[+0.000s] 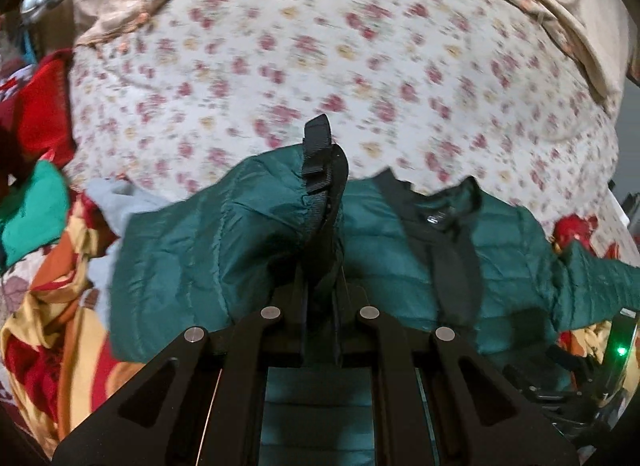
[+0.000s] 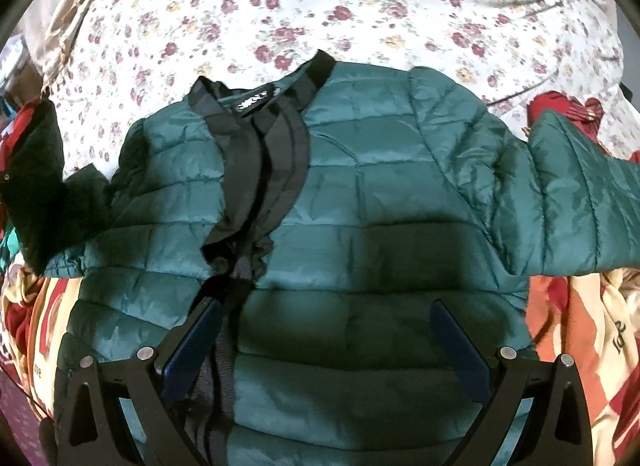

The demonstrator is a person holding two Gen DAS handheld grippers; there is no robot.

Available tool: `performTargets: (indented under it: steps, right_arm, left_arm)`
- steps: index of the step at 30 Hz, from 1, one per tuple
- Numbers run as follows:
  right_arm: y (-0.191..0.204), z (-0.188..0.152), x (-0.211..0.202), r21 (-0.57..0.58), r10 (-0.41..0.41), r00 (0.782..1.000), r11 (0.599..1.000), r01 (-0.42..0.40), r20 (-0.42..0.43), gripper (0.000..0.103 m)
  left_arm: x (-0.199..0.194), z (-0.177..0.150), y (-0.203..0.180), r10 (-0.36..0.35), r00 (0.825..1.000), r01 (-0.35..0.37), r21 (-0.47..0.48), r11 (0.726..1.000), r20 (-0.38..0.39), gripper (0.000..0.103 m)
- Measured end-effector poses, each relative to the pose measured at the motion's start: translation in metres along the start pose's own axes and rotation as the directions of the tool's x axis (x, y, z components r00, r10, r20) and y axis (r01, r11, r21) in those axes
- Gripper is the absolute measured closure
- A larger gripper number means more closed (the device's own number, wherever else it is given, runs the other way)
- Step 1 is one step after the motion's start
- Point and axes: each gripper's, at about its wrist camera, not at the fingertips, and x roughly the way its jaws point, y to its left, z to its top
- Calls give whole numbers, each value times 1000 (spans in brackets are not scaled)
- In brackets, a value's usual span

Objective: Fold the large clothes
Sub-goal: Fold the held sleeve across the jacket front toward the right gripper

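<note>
Nearest your left wrist camera, the left gripper [image 1: 320, 225] has its two black fingers pressed together on a fold of the green quilted jacket [image 1: 500, 250]; the pinched piece is a sleeve [image 1: 208, 234] end with a black webbing cuff [image 1: 318, 153] that sticks up at 12 o'clock above the fingertips. That sleeve is lifted and drapes from the grip toward 9 o'clock, in front of the jacket's body. The rest of the jacket spreads from the grip toward 3 o'clock, its black collar [image 1: 436, 209] up near the floral bedsheet [image 1: 360, 45].

In your right wrist view, the right gripper [image 2: 324, 330] has its jaws spread wide, with the blue-padded fingers [image 2: 192, 346] well apart and nothing pinched between them. It hangs over the lower part of the jacket [image 2: 380, 193], which lies front-up on the bed, collar [image 2: 260, 105] at 12 o'clock, black zipper placket [image 2: 256, 185] running down toward 7 o'clock, close beside the left-hand finger; whether it touches, I cannot tell. One sleeve [image 2: 560, 193] stretches out toward 3 o'clock. At 9 o'clock a dark bunch of jacket fabric [image 2: 40, 169] stands raised above the bed.

The floral bedsheet [image 2: 360, 5] fills the far half of both views. A red-and-orange patterned blanket [image 1: 52, 306] lies under the jacket's near edge, at 8 o'clock in the left view and 4 o'clock [image 2: 580, 326] in the right.
</note>
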Motion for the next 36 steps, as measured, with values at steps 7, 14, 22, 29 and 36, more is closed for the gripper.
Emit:
performTargets:
  steps: [7,14,22,29,36]
  right_arm:
    - [-10,1,0,10,-1,1000,1000,1,-1,0]
    - [-30,2,-5,36,-32,999,999,31,15,0]
    - [-57,1,-9,82,-38,999,996,36,13,0]
    - [-69,-2,-4,95,-36,999,995,36,1,0]
    - [-75,-7,2,107,-37,999,994,39,-19,0]
  left_arm:
    - [14,-4,-47,-48,998,49,49,998,-29,95]
    - [30,-5,-86,-98,993,103,75,992,-64,95]
    - [52,-14,-129,-147,984,158,103,982,-104,95]
    - [74,-25,-149,-162,977,179,115,977,-140,95]
    - [91,-32,-157,-203,966,223,120,967,-159,95]
